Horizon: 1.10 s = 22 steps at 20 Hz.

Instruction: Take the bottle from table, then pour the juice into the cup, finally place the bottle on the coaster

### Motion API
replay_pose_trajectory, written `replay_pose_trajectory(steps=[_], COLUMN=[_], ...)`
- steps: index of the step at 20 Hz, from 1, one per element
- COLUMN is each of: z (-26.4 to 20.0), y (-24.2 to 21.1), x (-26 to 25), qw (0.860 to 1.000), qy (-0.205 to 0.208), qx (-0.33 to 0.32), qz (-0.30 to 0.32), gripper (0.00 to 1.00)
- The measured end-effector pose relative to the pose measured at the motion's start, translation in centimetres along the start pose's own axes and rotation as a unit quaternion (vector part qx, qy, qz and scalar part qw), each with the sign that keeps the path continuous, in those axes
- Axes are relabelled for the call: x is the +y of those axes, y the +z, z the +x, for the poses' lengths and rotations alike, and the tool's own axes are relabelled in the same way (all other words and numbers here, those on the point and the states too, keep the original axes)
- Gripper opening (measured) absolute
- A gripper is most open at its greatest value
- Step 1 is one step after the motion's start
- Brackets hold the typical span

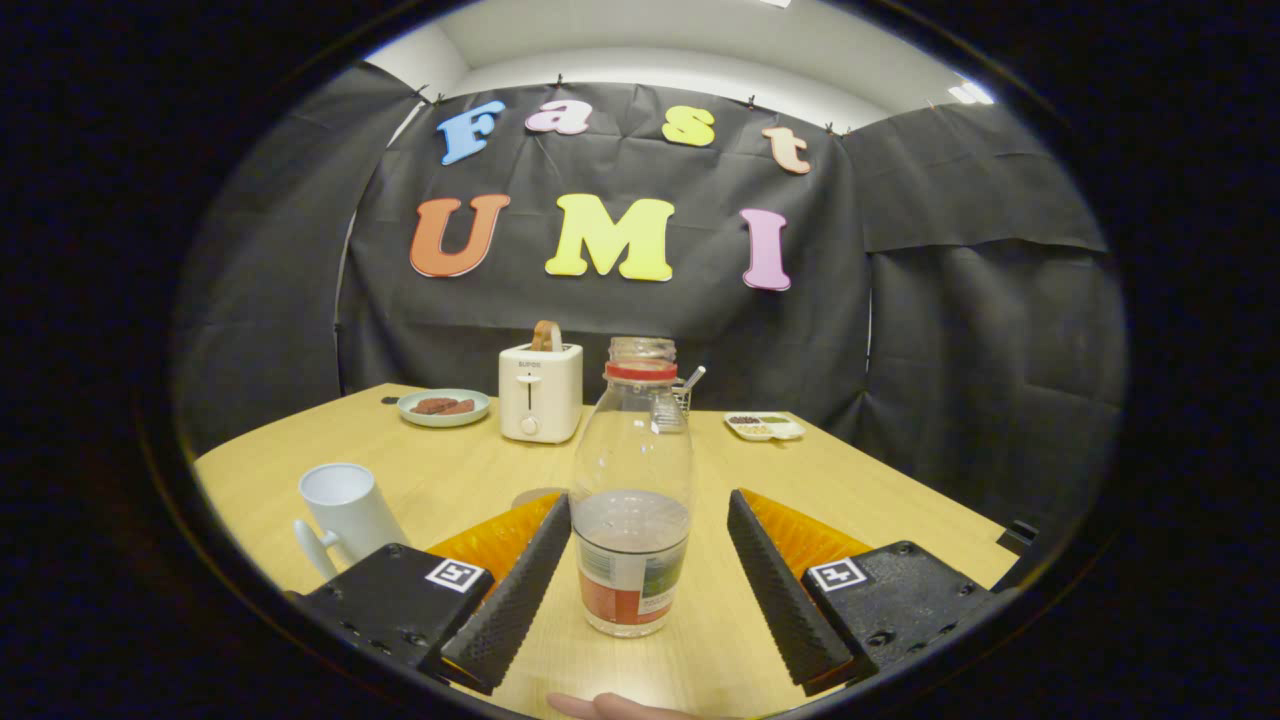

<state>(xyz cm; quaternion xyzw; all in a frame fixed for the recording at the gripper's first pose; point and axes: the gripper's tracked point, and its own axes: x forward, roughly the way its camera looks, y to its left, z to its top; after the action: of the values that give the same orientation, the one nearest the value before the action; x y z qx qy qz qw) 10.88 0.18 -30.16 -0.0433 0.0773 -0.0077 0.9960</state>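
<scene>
While the gripper (649, 522) sits low in the frame with its fingers spread wide, the bottle (632, 500) stands upright on the desk (880, 490) between them, at the centre of the picture. One finger (515, 590) lies just beside the bottle's lower left side, perhaps touching it; whether it presses cannot be told. The other finger (780, 585) stands clearly apart on the right, so the bottle is not pinched. It is a clear bottle with a red ring at the neck, an open mouth, a label round its base and a little dark liquid at the bottom. Left of the fingers, in the lower left of the frame, stands a white cup (345, 510) with its handle turned toward the camera. A rounded edge, possibly the coaster (535, 495), peeks out just behind the left finger, beside the bottle. Farther back, in the middle of the frame, a white toaster (540, 392) holds a slice; a plate (443, 407) with dark food lies to its left, and a small tray (765, 427) lies to the right behind the bottle. A fingertip (610, 708) shows at the bottom centre.
</scene>
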Motion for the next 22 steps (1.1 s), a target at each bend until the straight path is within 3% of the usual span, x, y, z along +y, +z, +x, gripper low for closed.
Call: replay_pose_trajectory(steps=[6, 10, 12, 16, 22], z=[2.1, 2.6, 2.9, 1.6, 0.4], y=[-1.5, -1.1, -0.9, -0.3, 2.4], x=[0.9, 0.7, 0.2, 0.1, -0.9], qw=[0.998, 0.999, 0.999, 0.998, 1.000], qy=[0.019, 0.019, 0.014, 0.022, 0.013], qx=[0.016, 0.008, 0.005, 0.014, 0.014], qz=[0.054, 0.050, 0.052, 0.053, -0.002], gripper=[1.00, 1.00, 0.81, 0.79, 0.79])
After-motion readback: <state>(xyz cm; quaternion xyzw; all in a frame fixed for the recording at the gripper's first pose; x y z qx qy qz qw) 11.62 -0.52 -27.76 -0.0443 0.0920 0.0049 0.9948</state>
